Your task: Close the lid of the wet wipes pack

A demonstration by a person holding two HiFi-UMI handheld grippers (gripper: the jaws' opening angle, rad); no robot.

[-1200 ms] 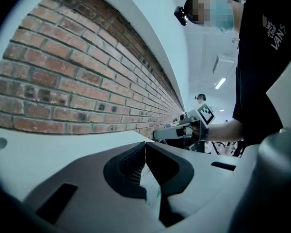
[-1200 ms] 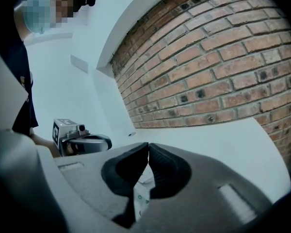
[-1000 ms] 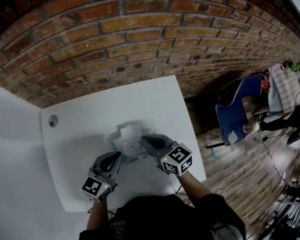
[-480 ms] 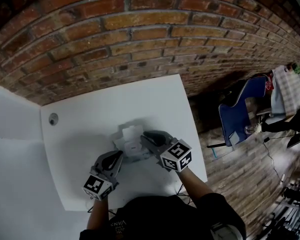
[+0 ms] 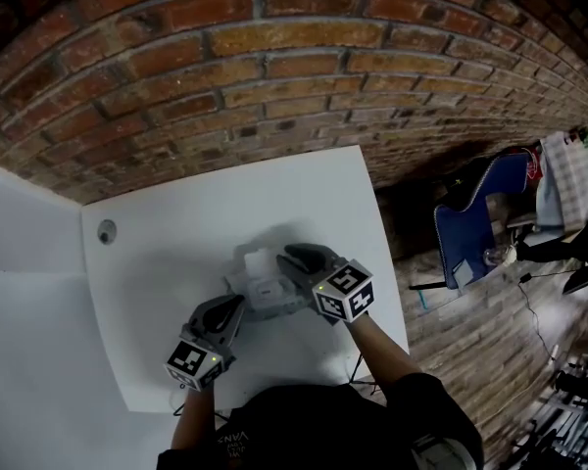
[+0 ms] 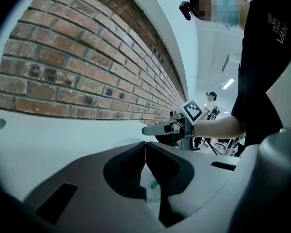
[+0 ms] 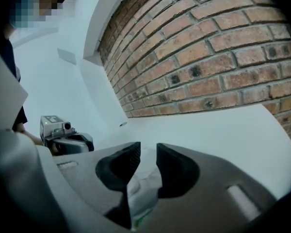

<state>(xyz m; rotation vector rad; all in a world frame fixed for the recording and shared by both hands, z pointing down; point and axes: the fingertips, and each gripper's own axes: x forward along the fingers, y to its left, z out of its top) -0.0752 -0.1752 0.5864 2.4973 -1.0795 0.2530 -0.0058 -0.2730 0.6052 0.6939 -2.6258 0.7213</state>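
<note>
The soft white plastic wet wipes pack (image 5: 262, 287) lies on the matte white tabletop (image 5: 176, 228) in front of the rough red brick wall (image 5: 274, 76), right between the two grippers. Its long axis appears to run from one gripper across to the other, though the head view is too blurred to be sure. The grey left gripper (image 5: 237, 307) meets the pack's near left end. Its fingers are closed tip to tip, and the left gripper view shows crinkled white film with a spot of green print (image 6: 152, 186) just beneath them; I cannot tell whether an edge of film is pinched. The grey right gripper (image 5: 290, 258) reaches over the pack's right side, and its ribbed fingers are opening, with glossy, wrinkled pack film (image 7: 144, 178) in the narrow gap between them and not visibly pressed. A pale raised part shows at the pack's far edge (image 5: 258, 260), probably the lid, but whether it stands open is too small to tell. The right gripper is the nearer to it, so pressing the flap down likely falls to that hand while the left steadies the slippery pack.
</note>
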